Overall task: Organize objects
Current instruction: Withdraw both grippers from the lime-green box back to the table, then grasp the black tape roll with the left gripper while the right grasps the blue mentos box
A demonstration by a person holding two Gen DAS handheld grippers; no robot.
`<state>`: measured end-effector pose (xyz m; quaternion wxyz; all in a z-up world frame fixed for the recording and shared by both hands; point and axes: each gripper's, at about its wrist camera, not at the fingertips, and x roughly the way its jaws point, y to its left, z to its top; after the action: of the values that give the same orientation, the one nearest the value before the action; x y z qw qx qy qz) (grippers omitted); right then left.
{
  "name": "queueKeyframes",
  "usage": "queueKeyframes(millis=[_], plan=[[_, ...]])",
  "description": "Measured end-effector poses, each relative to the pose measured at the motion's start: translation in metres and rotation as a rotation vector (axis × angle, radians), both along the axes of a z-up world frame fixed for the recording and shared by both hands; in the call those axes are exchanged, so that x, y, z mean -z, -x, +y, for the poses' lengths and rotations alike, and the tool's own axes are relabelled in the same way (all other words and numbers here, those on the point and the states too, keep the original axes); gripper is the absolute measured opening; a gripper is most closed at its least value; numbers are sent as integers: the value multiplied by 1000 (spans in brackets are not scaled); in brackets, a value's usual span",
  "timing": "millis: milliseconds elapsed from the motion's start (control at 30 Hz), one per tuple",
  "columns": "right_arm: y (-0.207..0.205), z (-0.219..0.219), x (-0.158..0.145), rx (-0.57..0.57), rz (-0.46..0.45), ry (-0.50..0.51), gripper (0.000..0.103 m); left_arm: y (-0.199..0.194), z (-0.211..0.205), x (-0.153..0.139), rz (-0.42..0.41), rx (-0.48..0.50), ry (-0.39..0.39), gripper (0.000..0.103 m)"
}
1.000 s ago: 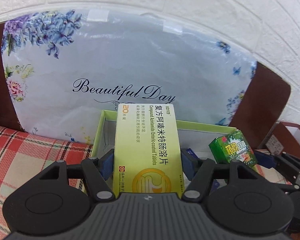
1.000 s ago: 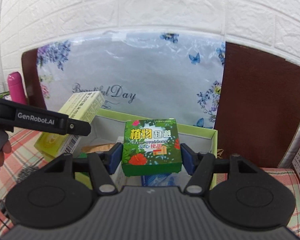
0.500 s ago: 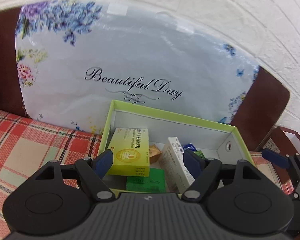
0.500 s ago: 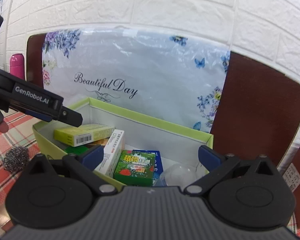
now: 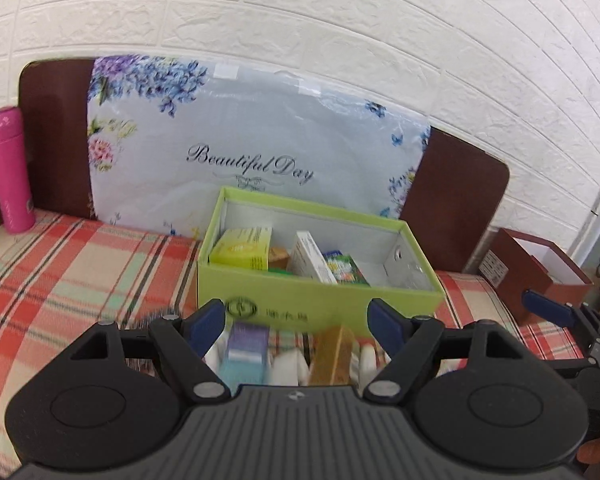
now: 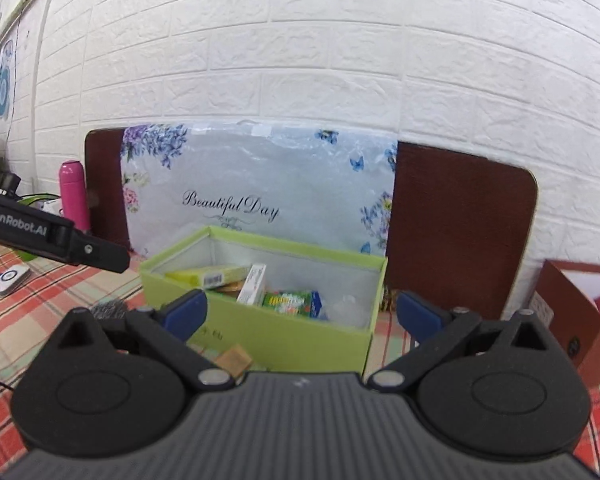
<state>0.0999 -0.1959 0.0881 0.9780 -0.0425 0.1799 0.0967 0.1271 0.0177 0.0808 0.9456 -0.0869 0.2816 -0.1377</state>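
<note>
Your left gripper [image 5: 296,320] is wide, nothing between the pads — it sits short of the green box [image 5: 320,304], over loose items on the plaid cloth [image 5: 80,272]. Just under it: a purple-and-blue pack [image 5: 246,350], a tan box [image 5: 334,354] and some white pieces, all blurred, can't tell what they are.

Your right gripper [image 6: 298,312] is spread fully, also empty, facing the box's near wall from the right side; its blue pad [image 5: 548,314] shows at the right edge of the left view.

Green box is open-topped and stands on the cloth against the floral bag [image 5: 260,148]. Inside it: yellow carton [image 5: 244,248] lying at the left end, white carton [image 5: 310,256] tilted mid-box, green leafy pack [image 5: 346,270] just right of that, touching it. Right end holds something clear and crumpled.

A steel scourer [image 6: 110,308] lies on the cloth left of the box. Pink bottle [image 5: 12,168] upright at far left — brown box [image 5: 540,272] well off to the right.
</note>
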Motion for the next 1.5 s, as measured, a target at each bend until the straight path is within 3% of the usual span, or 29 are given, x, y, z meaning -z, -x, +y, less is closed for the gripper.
queueKeyframes(millis=[233,500,700,900,1000,1133,1333,1400,1500], plan=[[49,-3,32,3,116,-50,103,38,0,33,97,-32,7,81],[73,4,61,-4,189,-38,103,52,12,57,185,-85,5,81],[79,11,70,-54,223,-53,103,61,37,64,179,-95,4,81],[81,10,75,-84,206,-129,103,60,88,80,225,-247,10,81],[74,12,80,-83,248,-122,103,50,98,84,234,-272,24,80],[71,6,84,-89,282,-200,103,26,95,88,223,-259,51,80],[74,4,85,-42,279,-147,103,-17,90,109,273,-266,-3,61],[74,0,86,-29,284,-151,103,-16,89,112,255,-258,-18,61],[72,-3,88,-13,291,-171,103,-7,84,113,232,-217,-61,50]])
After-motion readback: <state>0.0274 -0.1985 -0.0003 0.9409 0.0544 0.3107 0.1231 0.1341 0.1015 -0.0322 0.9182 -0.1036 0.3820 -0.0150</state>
